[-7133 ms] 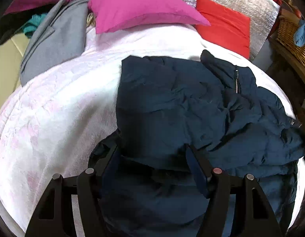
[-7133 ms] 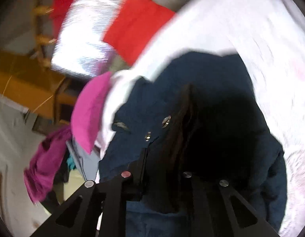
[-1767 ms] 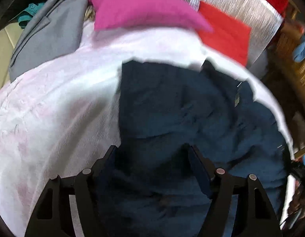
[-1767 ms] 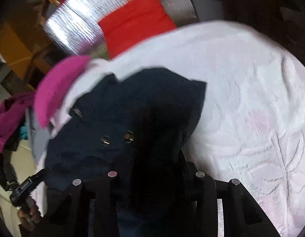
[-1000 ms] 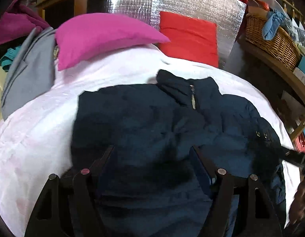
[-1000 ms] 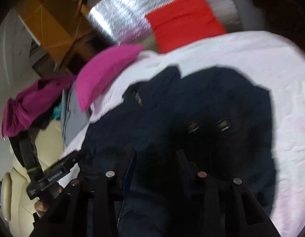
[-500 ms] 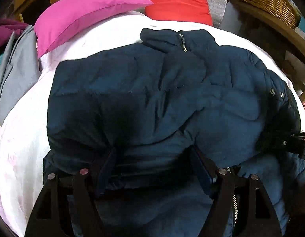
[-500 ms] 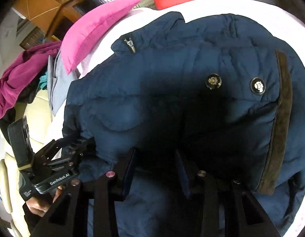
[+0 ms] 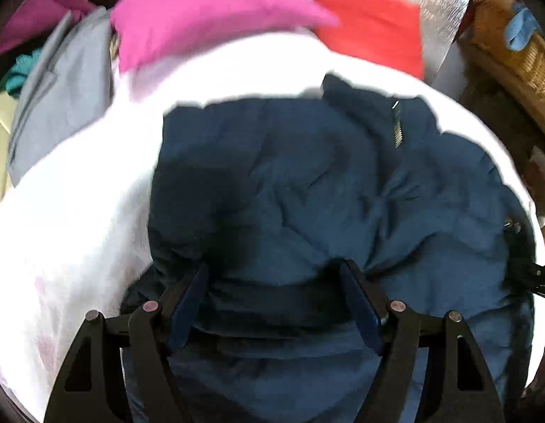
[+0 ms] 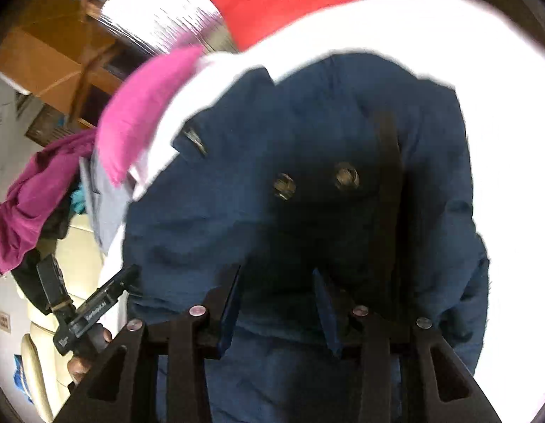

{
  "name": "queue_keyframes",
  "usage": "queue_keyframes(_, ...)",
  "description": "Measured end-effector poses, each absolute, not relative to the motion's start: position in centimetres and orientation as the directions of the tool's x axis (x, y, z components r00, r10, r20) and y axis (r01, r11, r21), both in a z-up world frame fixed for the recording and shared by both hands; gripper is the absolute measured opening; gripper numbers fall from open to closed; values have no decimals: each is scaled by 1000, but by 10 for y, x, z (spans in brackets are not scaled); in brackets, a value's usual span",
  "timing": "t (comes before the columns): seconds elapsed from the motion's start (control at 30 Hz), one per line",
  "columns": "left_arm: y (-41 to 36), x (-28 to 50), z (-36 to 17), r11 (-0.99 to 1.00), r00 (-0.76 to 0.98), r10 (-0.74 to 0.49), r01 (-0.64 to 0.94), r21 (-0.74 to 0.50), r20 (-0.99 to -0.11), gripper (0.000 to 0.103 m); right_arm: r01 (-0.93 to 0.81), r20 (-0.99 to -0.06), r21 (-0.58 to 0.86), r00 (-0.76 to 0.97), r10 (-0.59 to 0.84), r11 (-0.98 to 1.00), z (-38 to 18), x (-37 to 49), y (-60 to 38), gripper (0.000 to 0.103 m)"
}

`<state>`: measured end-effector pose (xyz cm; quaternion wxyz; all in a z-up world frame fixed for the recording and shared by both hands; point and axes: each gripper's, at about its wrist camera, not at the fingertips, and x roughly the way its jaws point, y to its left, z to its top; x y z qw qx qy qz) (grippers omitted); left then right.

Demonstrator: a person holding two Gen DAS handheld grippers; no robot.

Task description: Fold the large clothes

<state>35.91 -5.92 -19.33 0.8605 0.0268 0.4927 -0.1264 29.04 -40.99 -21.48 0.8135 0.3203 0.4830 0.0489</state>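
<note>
A navy padded jacket (image 9: 307, 183) lies on the white bed cover (image 9: 71, 211), its collar and zip toward the pillows. My left gripper (image 9: 274, 268) is shut on a thick bunched fold of the jacket's near edge, jaws wide apart. In the right wrist view the jacket (image 10: 307, 134) shows two snap buttons and a dark trim strip. My right gripper (image 10: 276, 272) is shut on a narrower fold of the near edge. The left gripper's body (image 10: 89, 310), held by a hand, shows at the jacket's left side. Its fingertips are hidden by fabric.
A pink pillow (image 9: 202, 10) and a red pillow (image 9: 371, 24) lie at the head of the bed before a silver foil panel (image 9: 438, 3). A grey garment (image 9: 61, 98) lies at the left. A wicker basket (image 9: 512, 46) stands to the right.
Both grippers have come down toward the bed with the jacket still between their fingers. The folded-over part now rests lower on the cover. Both views are blurred by motion.
</note>
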Motion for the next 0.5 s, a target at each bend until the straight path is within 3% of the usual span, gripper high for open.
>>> queue_keyframes(0.23, -58, 351, -178, 961, 519, -215, 261, -87, -827, 77, 192, -729, 559, 578, 367, 807, -191, 280, -416, 44)
queue_keyframes(0.5, -11, 360, -169, 986, 556, -164, 101, -129, -815, 77, 282, -666, 622, 681, 304, 731, -182, 252, -484, 45)
